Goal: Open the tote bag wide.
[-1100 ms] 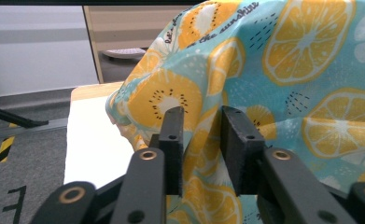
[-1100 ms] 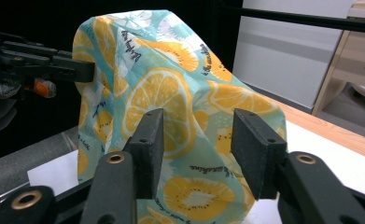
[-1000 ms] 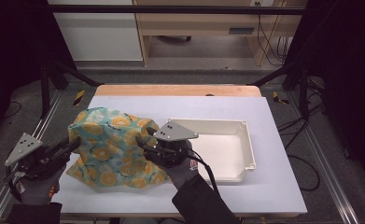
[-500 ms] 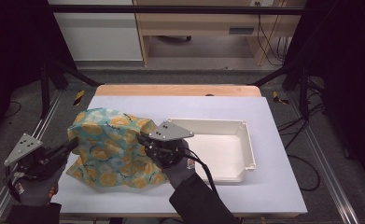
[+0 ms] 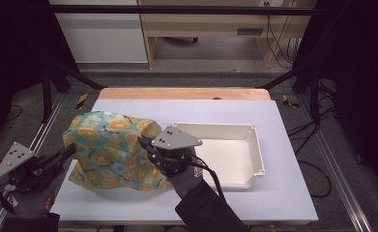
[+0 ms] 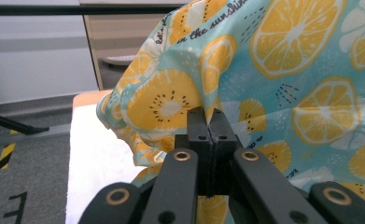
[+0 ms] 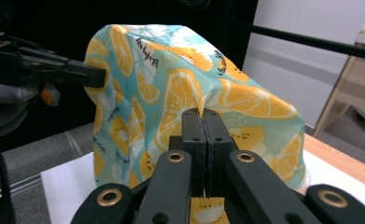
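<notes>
Left gripper (image 6: 209,122): jaws closed tight, a fold of the cloth's edge pinched between the pads; they have just finished closing on it. In the high view it sits at the cloth's left side (image 5: 69,151), held low over the table's near-left corner.

Right gripper (image 7: 202,120): jaws likewise just closed, pressed together on a pleat of fabric. In the high view it meets the cloth's right side (image 5: 145,143), a grey three-cornered plate on top.

Cloth (image 5: 110,150): turquoise, printed with orange and lemon slices and some script lettering; bunched and lifted into a tent between the two grippers. Its lower edge appears to rest on the table, though the folds make that hard to confirm.

Tray (image 5: 254,145): white, rectangular, shallow, just right of the cloth.

Table (image 5: 283,193): white top, wooden strip along the far edge.
</notes>
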The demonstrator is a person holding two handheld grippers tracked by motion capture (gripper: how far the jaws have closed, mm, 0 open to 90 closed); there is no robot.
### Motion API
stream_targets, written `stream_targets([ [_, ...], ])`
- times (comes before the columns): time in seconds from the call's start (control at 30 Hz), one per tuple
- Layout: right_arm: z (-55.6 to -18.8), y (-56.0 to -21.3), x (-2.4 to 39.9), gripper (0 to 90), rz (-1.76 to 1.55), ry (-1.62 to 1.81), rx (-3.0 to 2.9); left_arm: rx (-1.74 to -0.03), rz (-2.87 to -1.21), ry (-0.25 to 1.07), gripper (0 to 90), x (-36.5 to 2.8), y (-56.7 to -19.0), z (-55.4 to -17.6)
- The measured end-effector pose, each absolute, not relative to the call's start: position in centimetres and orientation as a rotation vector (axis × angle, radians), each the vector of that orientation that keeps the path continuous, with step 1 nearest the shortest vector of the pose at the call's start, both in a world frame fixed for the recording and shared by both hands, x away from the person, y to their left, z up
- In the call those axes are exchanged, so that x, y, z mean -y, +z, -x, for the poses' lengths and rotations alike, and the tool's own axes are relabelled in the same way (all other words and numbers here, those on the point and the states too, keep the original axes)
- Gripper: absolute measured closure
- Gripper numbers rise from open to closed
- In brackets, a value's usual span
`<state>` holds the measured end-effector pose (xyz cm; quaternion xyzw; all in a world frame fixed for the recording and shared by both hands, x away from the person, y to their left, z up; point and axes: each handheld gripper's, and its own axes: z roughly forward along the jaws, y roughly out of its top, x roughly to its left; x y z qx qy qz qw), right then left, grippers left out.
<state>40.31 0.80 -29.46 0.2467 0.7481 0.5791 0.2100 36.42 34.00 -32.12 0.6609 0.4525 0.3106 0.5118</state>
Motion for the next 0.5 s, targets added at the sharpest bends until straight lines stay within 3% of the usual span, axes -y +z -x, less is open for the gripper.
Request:
stream_targets([
  [0.5, -39.1, -31.7, -1.3, 89.4, -0.668, 1.623, -2.157, -1.106, -1.616, 0.741, 89.6, -34.6, -34.3, -34.6],
])
